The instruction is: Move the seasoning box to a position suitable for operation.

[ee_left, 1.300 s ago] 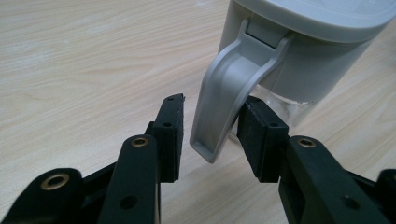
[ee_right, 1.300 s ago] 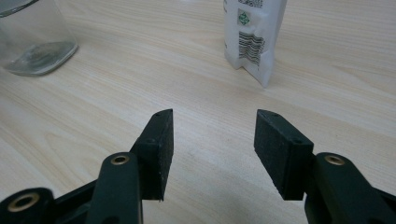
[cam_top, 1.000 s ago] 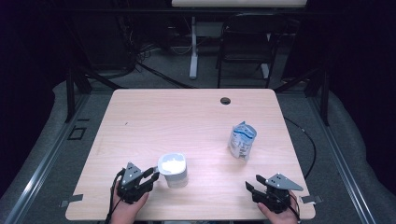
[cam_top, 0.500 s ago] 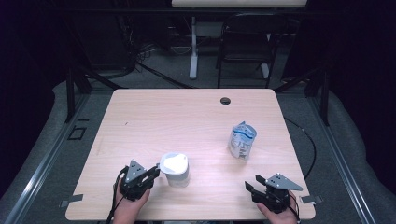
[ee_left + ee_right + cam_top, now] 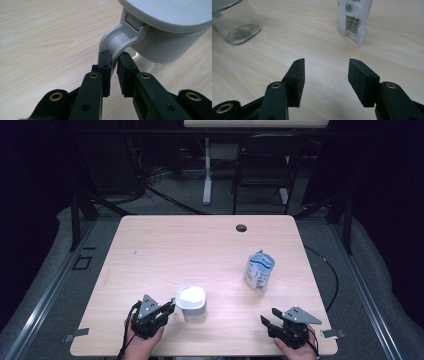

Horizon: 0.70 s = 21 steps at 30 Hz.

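Note:
A clear glass container (image 5: 191, 306) with a pale grey lid (image 5: 170, 12) stands near the table's front edge, left of centre. Its curved grey handle (image 5: 117, 40) sticks out toward my left gripper (image 5: 114, 58), whose jaws have just been closing and now pinch the handle between the pads. From above, the left gripper (image 5: 170, 307) touches the container's left side. My right gripper (image 5: 326, 62) stands open over bare wood at the front right (image 5: 268, 316), with nothing between its jaws. A white and blue pouch (image 5: 259, 270) stands upright beyond it (image 5: 354, 17).
The light wooden table (image 5: 200, 245) has a round cable hole (image 5: 241, 227) near its far edge. A dark chair (image 5: 265, 165) and a white desk leg (image 5: 206, 175) stand behind the table. The container's glass base (image 5: 235, 22) appears at the right gripper view's upper left.
The left gripper's jaws have drawn together at the container's left side. The container has shifted slightly. The right gripper has kept still.

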Motion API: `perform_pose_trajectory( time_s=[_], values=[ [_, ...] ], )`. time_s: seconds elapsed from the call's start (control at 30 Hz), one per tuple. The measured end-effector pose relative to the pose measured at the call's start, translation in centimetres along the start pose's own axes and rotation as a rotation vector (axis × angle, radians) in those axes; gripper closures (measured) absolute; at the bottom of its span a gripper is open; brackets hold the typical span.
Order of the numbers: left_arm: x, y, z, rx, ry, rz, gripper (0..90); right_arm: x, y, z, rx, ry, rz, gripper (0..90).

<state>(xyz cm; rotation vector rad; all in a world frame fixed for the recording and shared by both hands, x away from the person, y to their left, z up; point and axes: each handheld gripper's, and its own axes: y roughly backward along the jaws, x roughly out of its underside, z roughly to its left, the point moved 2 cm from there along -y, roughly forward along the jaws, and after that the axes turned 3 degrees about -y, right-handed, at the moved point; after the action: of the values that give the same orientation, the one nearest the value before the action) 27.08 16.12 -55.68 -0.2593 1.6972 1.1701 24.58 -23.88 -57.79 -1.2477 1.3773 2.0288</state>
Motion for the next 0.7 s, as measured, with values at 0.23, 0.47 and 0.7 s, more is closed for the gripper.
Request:
perform_pose_trajectory(
  time_s=[0.23,0.47,0.7],
  values=[
    [-0.1,0.0,-1.0,-0.001,-0.005,0.009,81.8,0.0,-0.1,0.2,-0.004,0.005,-0.001,47.6],
    [-0.3,-0.3,-1.7,0.026,-0.021,0.011,81.9,-0.1,-0.1,0.4,-0.006,0.014,-0.002,47.6],
    [-0.3,-0.2,-1.9,0.035,-0.024,0.010,81.8,-0.1,-0.3,0.7,-0.012,0.020,0.003,47.6]
  ],
)
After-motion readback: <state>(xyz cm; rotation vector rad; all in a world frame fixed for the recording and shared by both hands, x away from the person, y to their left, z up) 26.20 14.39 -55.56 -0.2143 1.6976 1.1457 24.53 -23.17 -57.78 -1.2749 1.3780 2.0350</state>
